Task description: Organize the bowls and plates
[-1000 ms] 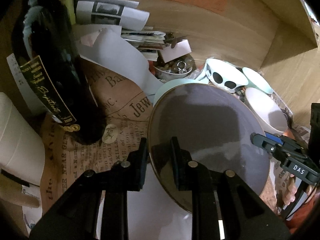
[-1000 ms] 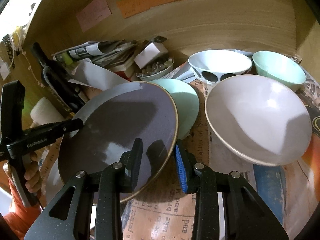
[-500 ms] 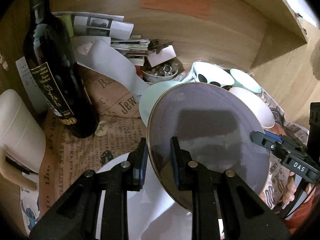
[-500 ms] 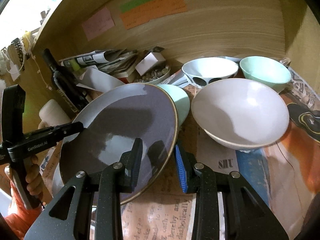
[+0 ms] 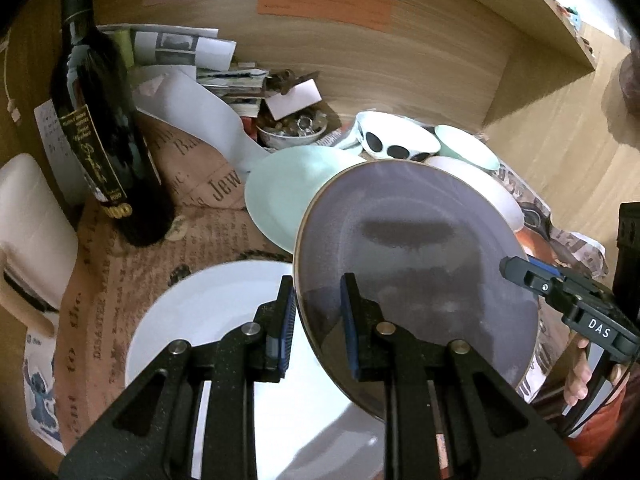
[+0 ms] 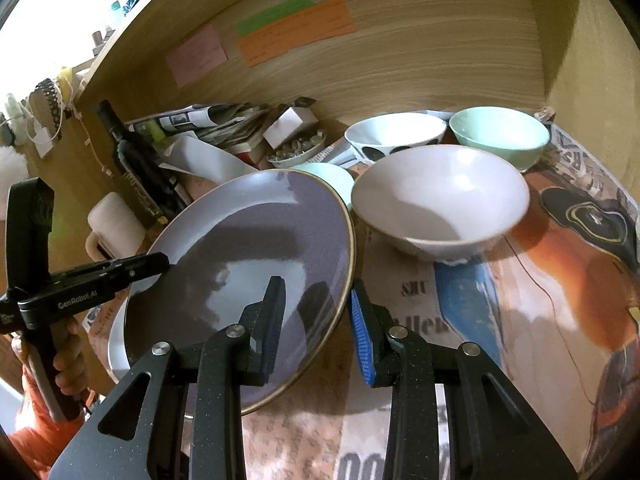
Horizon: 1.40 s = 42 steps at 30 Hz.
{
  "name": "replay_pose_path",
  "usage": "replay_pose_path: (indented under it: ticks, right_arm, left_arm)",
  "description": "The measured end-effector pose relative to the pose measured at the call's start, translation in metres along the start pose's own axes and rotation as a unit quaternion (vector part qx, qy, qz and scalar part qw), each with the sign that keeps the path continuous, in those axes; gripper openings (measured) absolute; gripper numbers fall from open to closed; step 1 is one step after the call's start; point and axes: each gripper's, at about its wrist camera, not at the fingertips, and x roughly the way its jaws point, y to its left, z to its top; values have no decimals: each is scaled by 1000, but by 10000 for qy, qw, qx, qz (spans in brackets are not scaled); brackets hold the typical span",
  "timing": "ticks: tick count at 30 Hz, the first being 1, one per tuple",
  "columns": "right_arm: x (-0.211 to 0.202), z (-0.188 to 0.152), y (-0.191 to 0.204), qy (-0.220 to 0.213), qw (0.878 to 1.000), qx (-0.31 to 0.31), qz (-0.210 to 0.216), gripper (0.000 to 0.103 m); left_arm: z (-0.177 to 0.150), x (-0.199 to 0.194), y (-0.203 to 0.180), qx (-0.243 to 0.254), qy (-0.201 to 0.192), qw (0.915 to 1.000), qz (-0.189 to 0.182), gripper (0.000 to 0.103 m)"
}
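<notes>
A grey-purple plate (image 5: 416,264) with a gold rim is held in the air between both grippers. My left gripper (image 5: 318,320) is shut on its left edge, my right gripper (image 6: 316,328) on its right edge; the plate also shows in the right wrist view (image 6: 240,248). Below it lies a white plate (image 5: 208,320). A mint plate (image 5: 288,192) lies behind. A large white bowl (image 6: 440,196), a black-spotted white bowl (image 6: 394,132) and a mint bowl (image 6: 500,136) stand to the right.
A dark wine bottle (image 5: 100,136) stands at the left beside a white mug (image 5: 32,232). Papers and a small dish of trinkets (image 5: 292,132) crowd the back. Wooden cabinet walls (image 6: 440,60) close the back and right. Newspaper lines the shelf (image 6: 540,300).
Both grippers have lifted the grey-purple plate and drawn it back toward me. The white plate beneath it and more of the mint plate behind have come into view.
</notes>
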Motion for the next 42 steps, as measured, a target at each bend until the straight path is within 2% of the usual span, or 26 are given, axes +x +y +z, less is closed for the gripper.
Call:
replay_pose_path:
  ticks: [25,42]
  right_arm:
    - [-41,-42,-37,73,9993,233,-299,29]
    - [-33,-52,-61,333,9972,456,-484,29]
  left_arm:
    - [-46,1,-55,166,323,9990,-260,21]
    - [-58,27,-82,341,676,9968,-257,21]
